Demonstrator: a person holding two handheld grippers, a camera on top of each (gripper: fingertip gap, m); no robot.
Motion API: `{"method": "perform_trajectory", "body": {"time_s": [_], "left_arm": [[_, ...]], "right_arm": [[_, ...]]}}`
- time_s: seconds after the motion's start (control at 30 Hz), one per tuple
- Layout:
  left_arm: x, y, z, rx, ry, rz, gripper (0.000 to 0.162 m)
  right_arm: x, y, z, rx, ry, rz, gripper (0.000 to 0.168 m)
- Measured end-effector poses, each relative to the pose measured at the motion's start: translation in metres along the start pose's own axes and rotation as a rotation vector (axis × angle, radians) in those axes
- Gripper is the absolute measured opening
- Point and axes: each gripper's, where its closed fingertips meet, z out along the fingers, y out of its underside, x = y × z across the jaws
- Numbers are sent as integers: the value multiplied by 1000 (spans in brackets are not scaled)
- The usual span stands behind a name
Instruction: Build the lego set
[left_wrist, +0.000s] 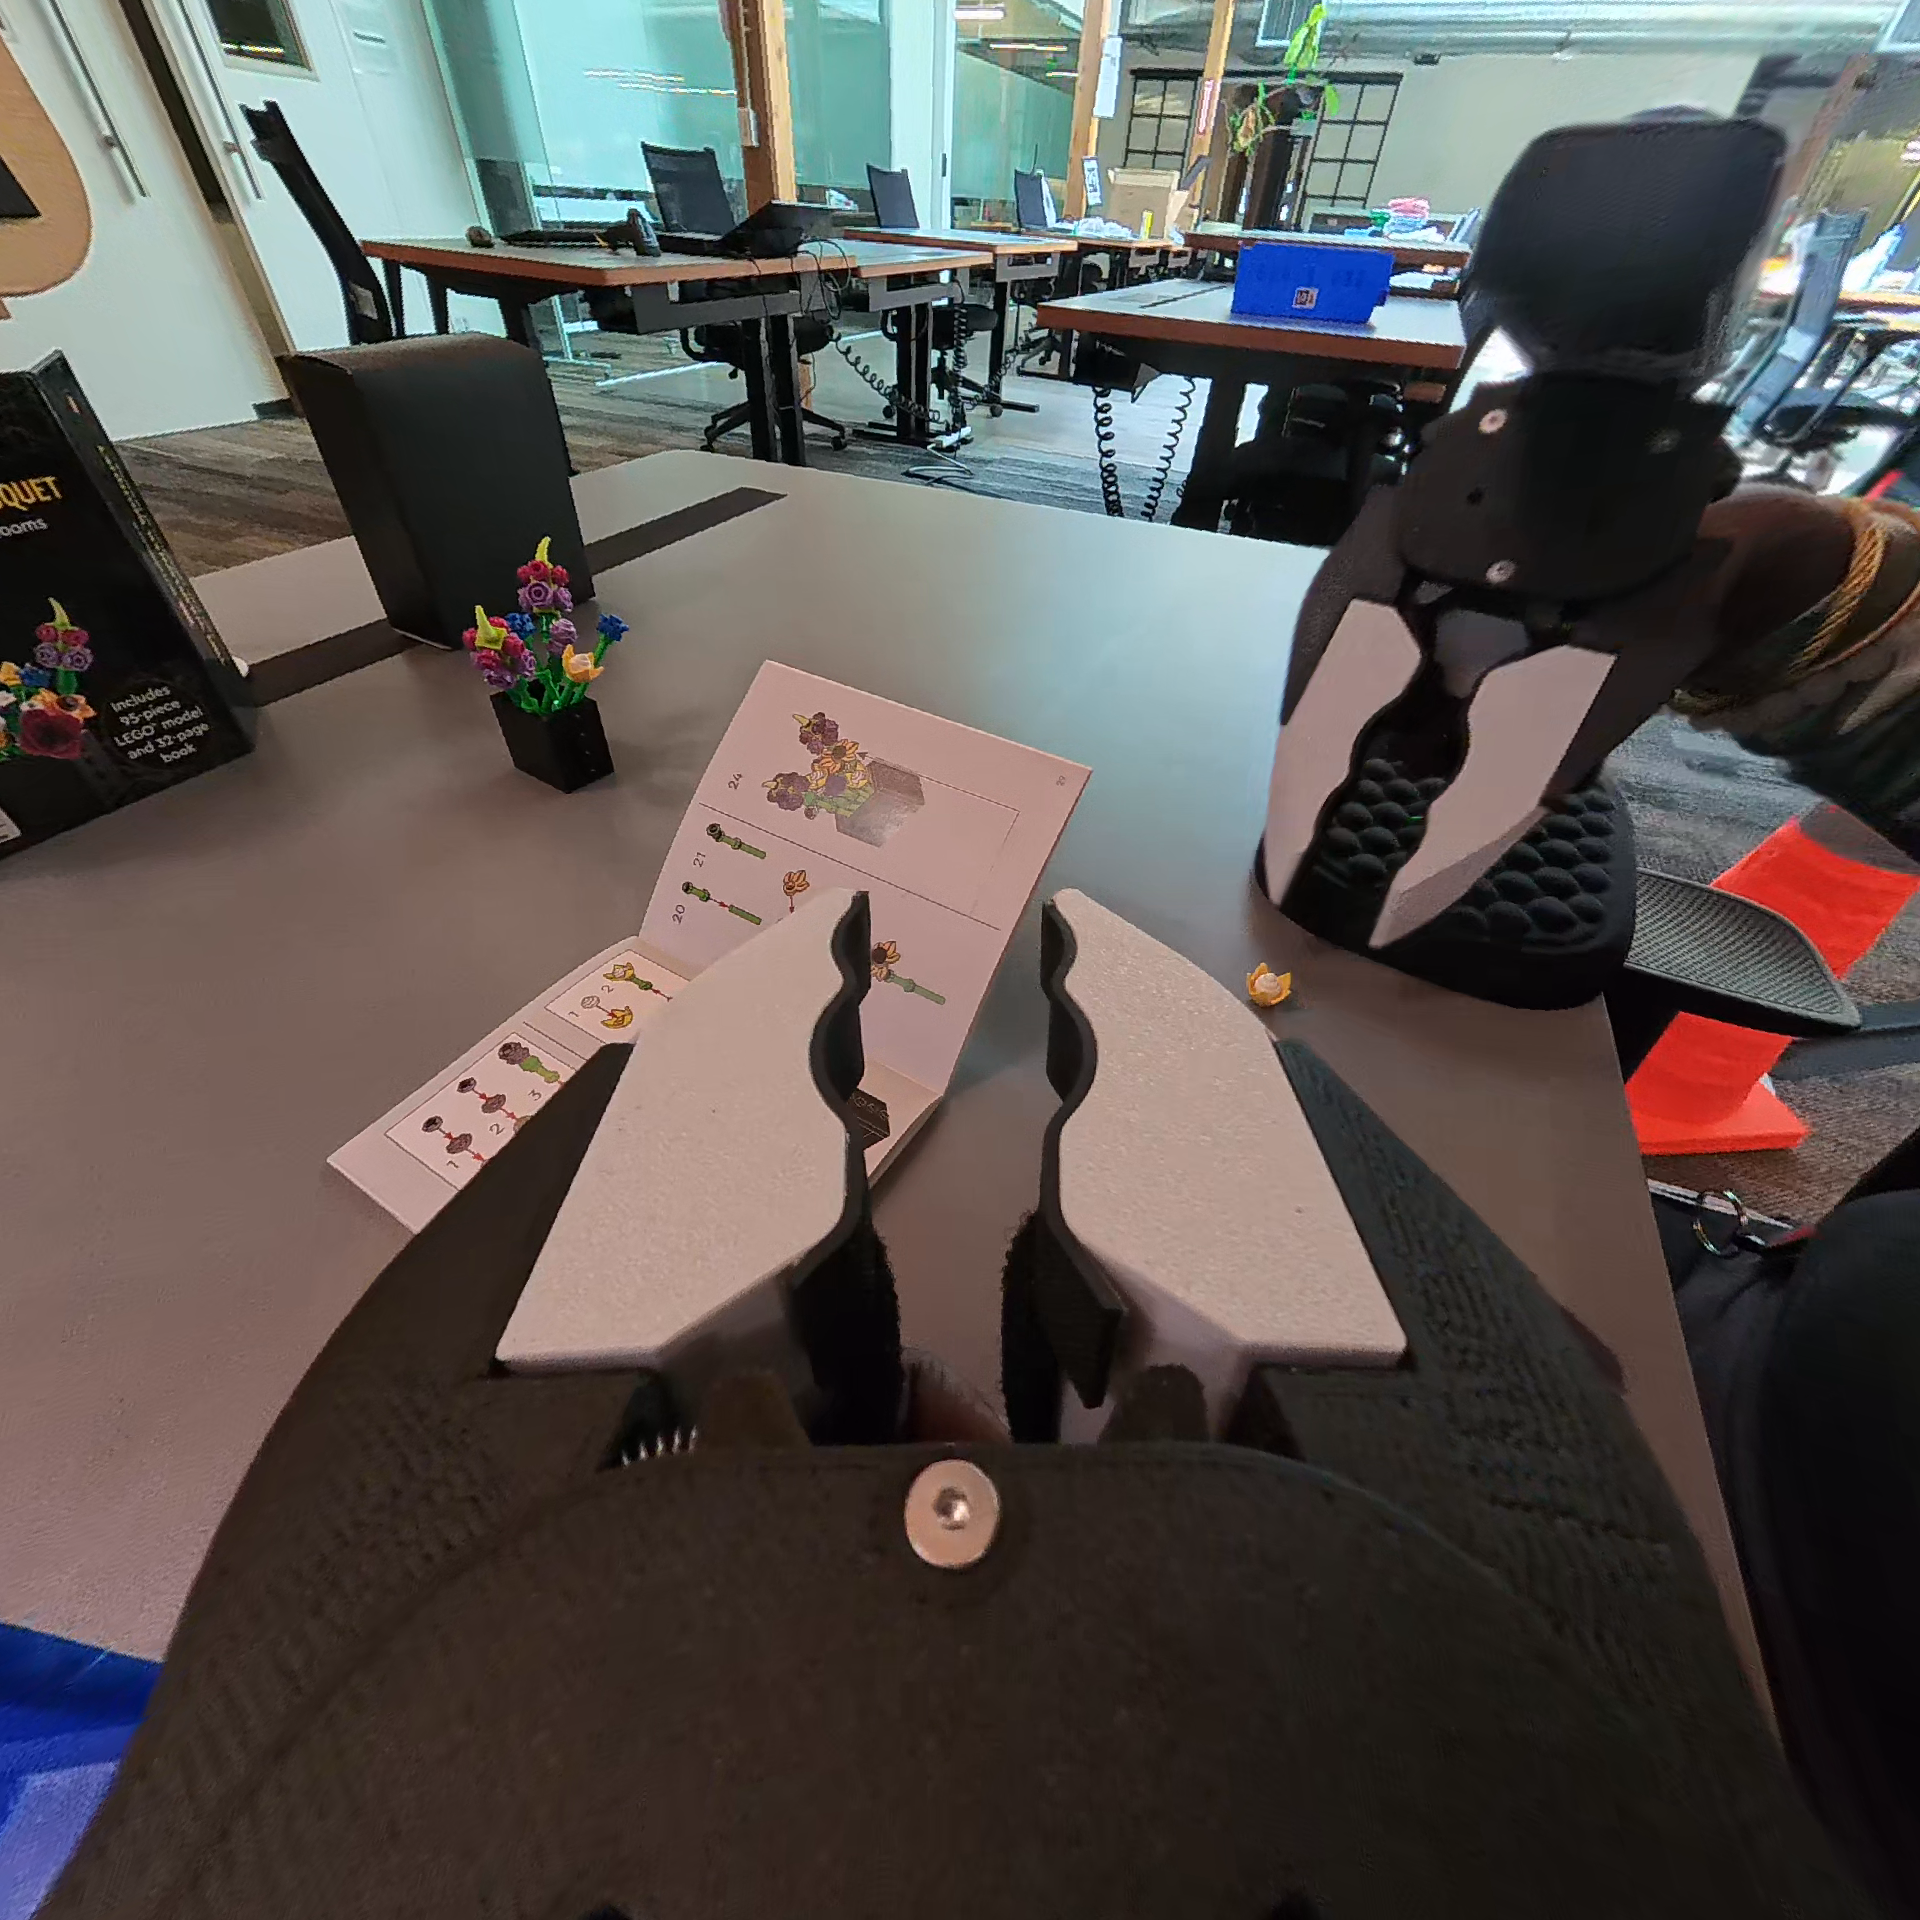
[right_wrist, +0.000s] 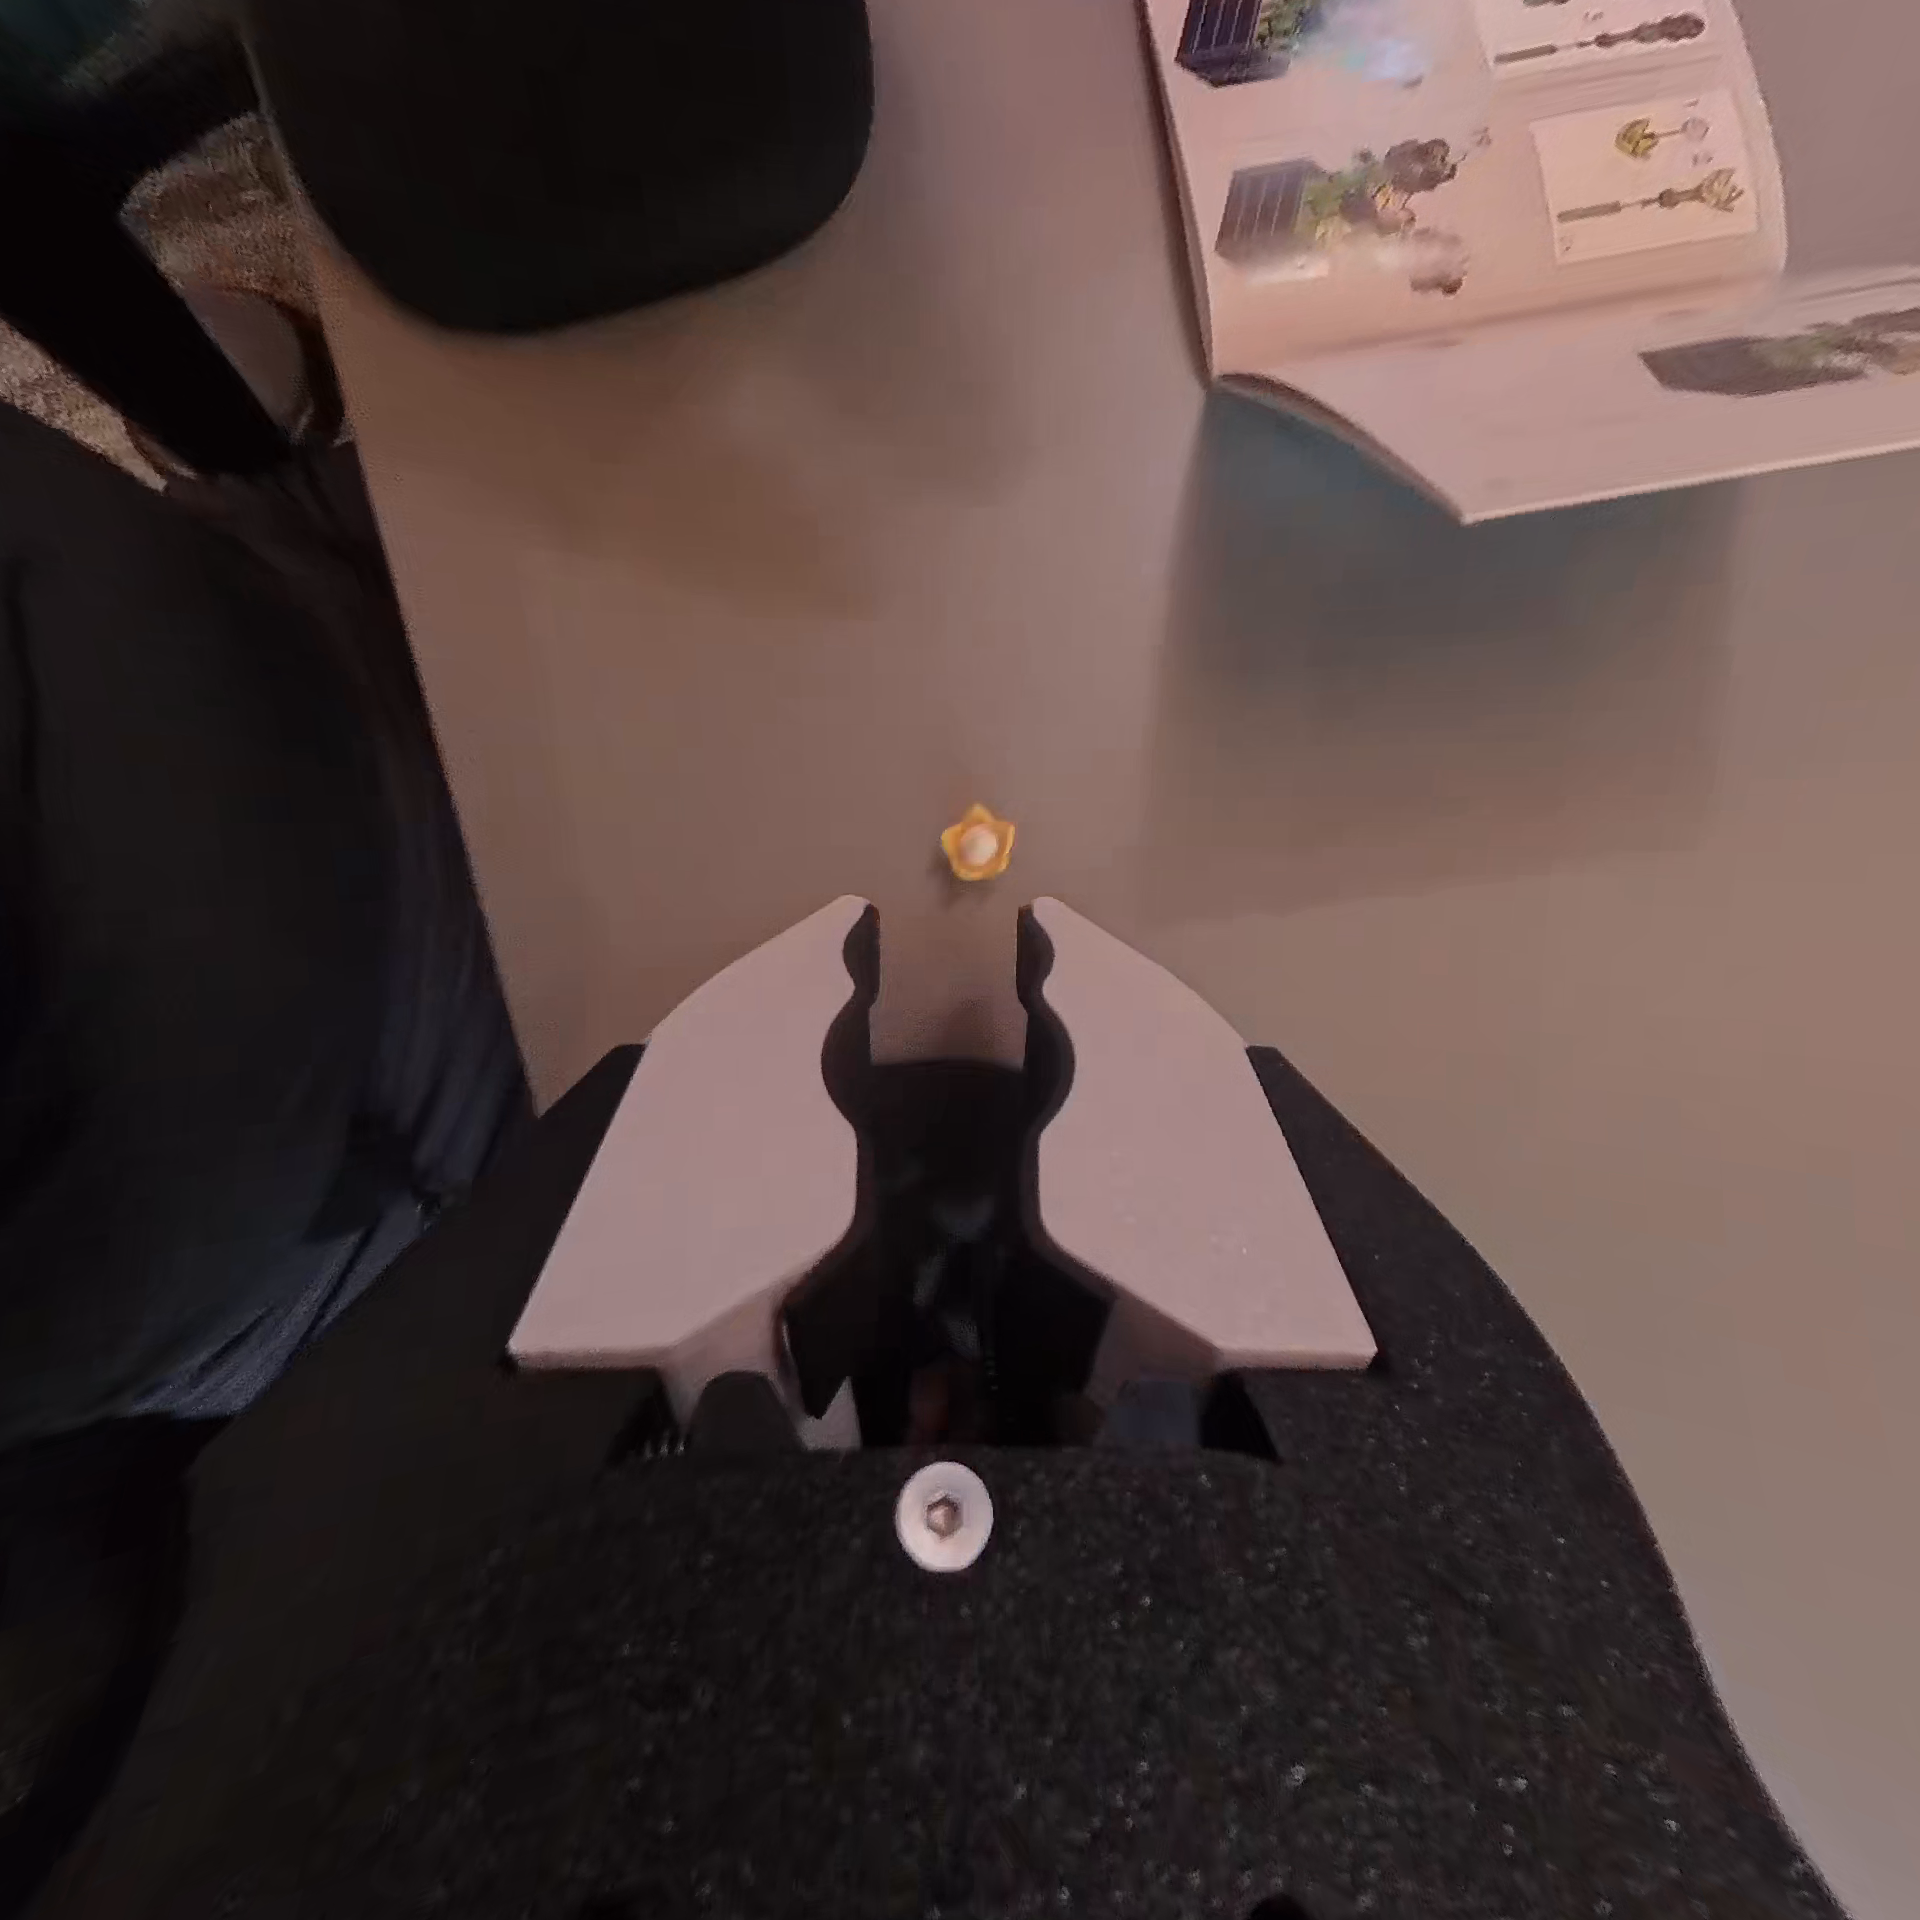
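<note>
A small yellow flower piece with a white centre (left_wrist: 1269, 984) lies loose on the grey table (left_wrist: 1039, 644); it also shows in the right wrist view (right_wrist: 977, 844). My right gripper (right_wrist: 948, 914) is open and empty, pointing down at the table with its tips just short of the flower; it also shows in the left wrist view (left_wrist: 1340, 914). My left gripper (left_wrist: 954, 914) is open and empty, held over the open instruction booklet (left_wrist: 862, 883). A built bouquet of several flowers in a black pot (left_wrist: 545, 675) stands at the far left.
The black set box (left_wrist: 94, 634) stands at the left edge. A black upright box (left_wrist: 442, 478) stands behind the bouquet. The booklet shows in the right wrist view (right_wrist: 1507, 260). The table's right edge (left_wrist: 1621, 1039) is near the flower, with an orange thing (left_wrist: 1725, 1049) and a chair beyond.
</note>
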Motion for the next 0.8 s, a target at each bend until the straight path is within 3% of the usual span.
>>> {"method": "perform_trajectory", "body": {"time_s": [0.2,0.37,0.47,0.6,0.67,0.8], "left_arm": [[5,3,2,-21,17,31,31],[11,6,4,-49,35,75,32],[18,10,7,-97,29,123,28],[45,5,22,-132,113,-117,24],[62,-5,32,-67,200,-253,17],[75,-11,43,-20,273,-356,10]], "right_arm": [[5,-4,19,5,-14,-12,25],[5,-4,23,18,-28,-8,15],[11,-16,13,65,51,-122,14],[17,-59,-18,200,331,-487,14],[15,-76,-30,242,411,-573,14],[12,-90,-35,273,475,-639,14]]}}
